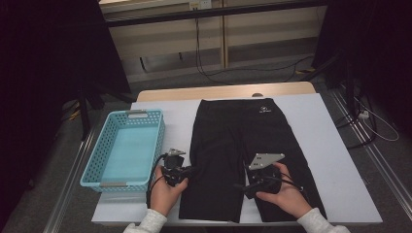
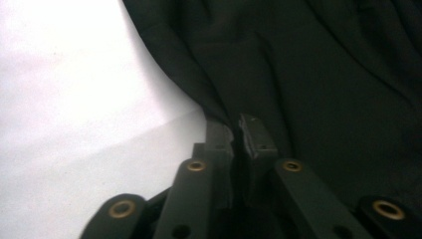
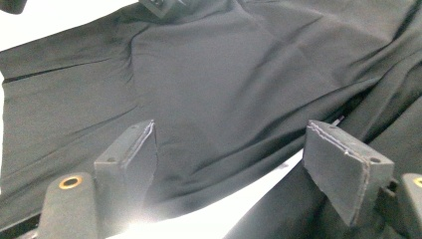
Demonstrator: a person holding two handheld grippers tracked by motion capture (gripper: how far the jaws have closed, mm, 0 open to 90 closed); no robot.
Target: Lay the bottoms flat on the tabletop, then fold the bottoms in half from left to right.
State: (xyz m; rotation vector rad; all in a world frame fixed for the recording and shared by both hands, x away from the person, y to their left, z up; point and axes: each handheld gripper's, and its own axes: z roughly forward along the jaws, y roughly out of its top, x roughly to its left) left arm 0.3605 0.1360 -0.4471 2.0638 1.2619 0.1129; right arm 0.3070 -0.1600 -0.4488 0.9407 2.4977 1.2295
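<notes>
A: Pinching the outer hem of the shorts (image 1: pixel 243 155) with my left gripper (image 2: pixel 238 130); its jaws are closed down on a fold of black cloth at the garment's nine o'clock edge.

B: And your right gripper (image 1: pixel 256 183)?

A: Jaws wide, nothing between them. It hovers over the crotch seam, aimed toward nine o'clock across the left leg.

B: Where do the shorts lie?

A: Flat on the white table cover (image 1: pixel 335 160), waistband at twelve o'clock, leg openings at six, near me. Long axis runs twelve to six. Blue basket (image 1: pixel 97 165) sits off at nine o'clock, just beside my left hand (image 1: pixel 165 191).

B: What does the next move turn on?

A: My guess: a fold across that axis. Left already has its edge; right is nearer the inner seam and needs its own bite first.
</notes>
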